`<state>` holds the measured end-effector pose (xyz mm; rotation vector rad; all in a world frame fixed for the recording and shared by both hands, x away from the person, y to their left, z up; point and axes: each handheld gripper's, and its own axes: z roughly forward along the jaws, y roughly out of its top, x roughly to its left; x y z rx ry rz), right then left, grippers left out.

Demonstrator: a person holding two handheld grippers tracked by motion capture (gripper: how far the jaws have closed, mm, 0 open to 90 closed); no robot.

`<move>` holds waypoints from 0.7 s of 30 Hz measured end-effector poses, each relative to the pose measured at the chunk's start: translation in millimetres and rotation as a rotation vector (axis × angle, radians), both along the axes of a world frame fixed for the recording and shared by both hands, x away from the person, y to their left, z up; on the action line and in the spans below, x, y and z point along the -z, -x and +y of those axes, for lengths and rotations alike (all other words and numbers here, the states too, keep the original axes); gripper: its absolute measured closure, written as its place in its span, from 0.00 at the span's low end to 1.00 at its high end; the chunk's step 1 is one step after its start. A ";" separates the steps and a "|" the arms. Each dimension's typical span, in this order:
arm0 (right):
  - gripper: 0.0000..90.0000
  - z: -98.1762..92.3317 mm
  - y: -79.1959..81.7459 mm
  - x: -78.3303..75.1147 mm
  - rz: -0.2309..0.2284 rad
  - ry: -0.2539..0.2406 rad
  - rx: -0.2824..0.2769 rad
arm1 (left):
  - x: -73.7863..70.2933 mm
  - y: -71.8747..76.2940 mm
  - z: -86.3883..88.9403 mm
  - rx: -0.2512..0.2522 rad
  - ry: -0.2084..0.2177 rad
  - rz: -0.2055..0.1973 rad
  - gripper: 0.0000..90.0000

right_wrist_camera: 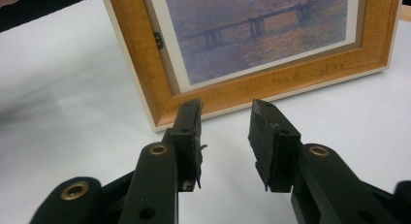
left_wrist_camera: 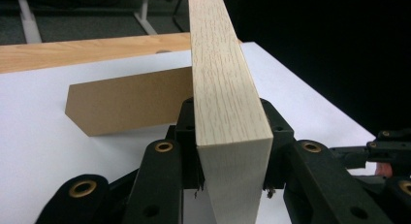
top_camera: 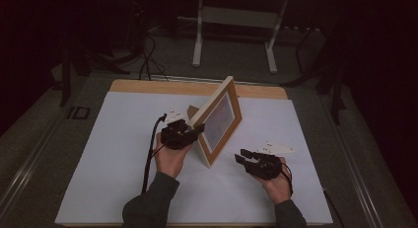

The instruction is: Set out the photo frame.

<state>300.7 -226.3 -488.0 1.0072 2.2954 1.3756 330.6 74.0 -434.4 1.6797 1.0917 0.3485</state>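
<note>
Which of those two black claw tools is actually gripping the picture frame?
The left gripper: its jaws are clamped on the pale wooden edge of the picture frame. The right gripper sits open just in front of the frame, touching nothing.

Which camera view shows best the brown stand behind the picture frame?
The left gripper view: the brown stand lies broadside behind the picture frame. The high view shows a small corner of it; the right gripper view gives the frame's front.

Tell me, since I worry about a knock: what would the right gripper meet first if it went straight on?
Probably the picture frame: the right gripper points, jaws open, at its lower rail, with bare white table between.
</note>
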 end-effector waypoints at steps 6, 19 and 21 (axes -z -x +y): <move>0.71 -2.1 0.0 -0.9 -0.003 -0.004 0.007 | 1.5 -4.0 5.8 0.019 0.052 0.024 0.78; 0.71 -2.9 -1.4 -3.7 -0.011 -0.002 0.014 | 2.4 -10.9 21.3 0.099 0.089 0.058 0.79; 0.71 -3.3 -3.0 -4.5 -0.011 0.004 0.015 | 2.0 -11.4 23.4 0.116 0.086 0.060 0.79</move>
